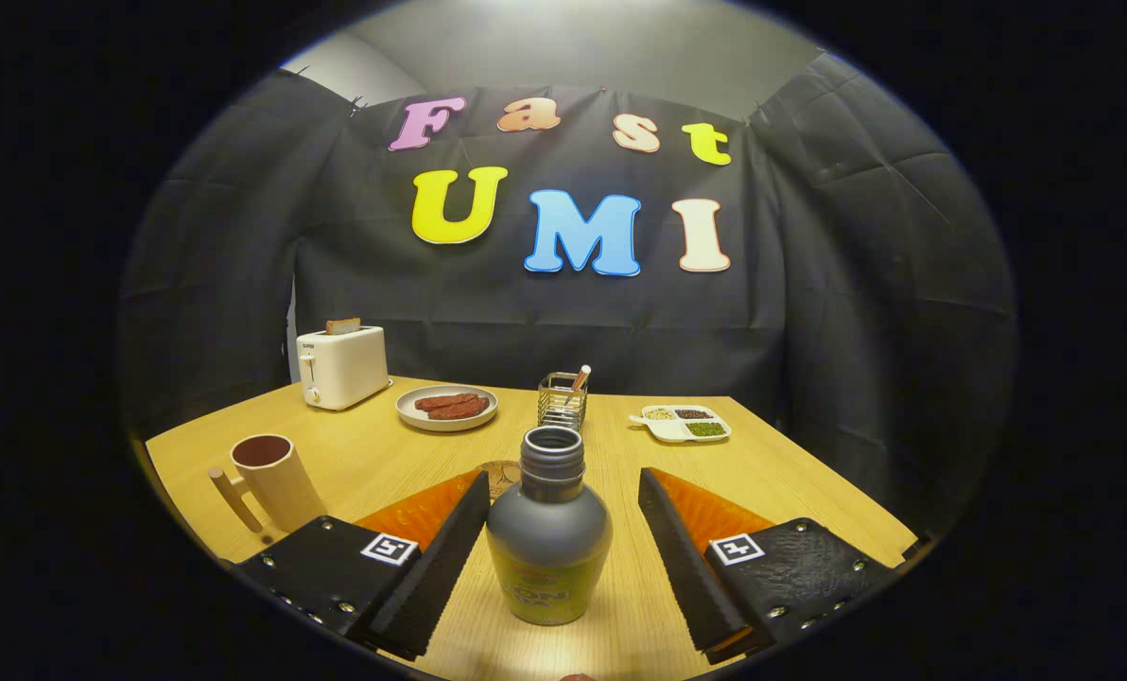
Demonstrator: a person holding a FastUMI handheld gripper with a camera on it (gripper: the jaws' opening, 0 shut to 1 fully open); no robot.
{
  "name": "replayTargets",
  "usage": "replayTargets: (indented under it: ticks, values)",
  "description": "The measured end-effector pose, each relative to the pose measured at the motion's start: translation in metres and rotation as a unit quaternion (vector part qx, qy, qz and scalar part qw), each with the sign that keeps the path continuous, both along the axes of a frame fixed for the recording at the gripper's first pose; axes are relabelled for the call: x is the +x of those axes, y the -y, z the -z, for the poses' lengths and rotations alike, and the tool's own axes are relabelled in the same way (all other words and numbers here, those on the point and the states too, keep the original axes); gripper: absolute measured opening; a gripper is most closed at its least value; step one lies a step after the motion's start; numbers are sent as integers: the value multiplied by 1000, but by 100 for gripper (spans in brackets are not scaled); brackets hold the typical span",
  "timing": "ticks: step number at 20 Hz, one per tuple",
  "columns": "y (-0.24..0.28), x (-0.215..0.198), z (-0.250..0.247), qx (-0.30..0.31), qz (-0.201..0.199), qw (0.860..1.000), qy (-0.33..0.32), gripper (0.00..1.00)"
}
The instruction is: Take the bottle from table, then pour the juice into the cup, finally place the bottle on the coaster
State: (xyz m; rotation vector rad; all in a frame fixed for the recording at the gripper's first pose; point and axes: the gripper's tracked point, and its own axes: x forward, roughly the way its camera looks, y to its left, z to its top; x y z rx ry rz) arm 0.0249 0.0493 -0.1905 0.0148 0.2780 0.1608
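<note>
Standing upright between the spread gripper (563, 558) fingers, untouched: bottle (548, 534).

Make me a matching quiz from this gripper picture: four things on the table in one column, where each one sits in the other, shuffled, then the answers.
Things:
1. bottle
2. cup
3. toaster
4. coaster

Places:
A. far back by the cloth wall
B. standing between the open gripper fingers
C. beside the left finger
D. just behind the bottle, partly hidden

Pairs: 1-B, 2-C, 3-A, 4-D
</note>
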Motion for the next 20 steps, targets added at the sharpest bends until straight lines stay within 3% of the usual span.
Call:
replayTargets:
  ticks: [20]
  values:
    - [-18,-16,74,5,-23,995,-101,97]
